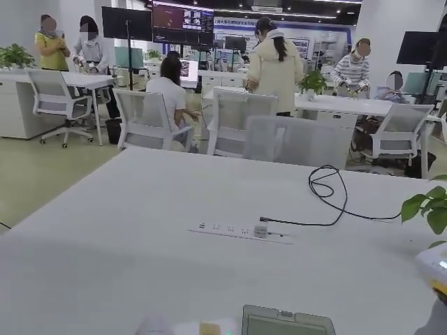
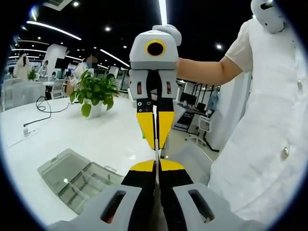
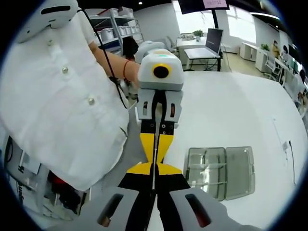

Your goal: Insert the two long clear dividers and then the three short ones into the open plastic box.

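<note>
Clear plastic box [image 2: 79, 178] lies open on the smooth white table [image 2: 110, 130].
Beside it, left tongs [image 2: 156, 163] and right tongs [image 2: 156, 144] face nose to nose, yellow wedge jaws pressed together, empty.

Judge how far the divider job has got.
Done: the box lies open on the bench. Faint lines cross one half, but I cannot tell whether they are seated dividers. In hand: nothing; the left gripper and right gripper are shut, tip to tip. Left: possibly all five dividers.

One box [image 3: 239, 172]; two tongs: left tongs [image 2: 156, 166], right tongs [image 3: 154, 168]
</note>
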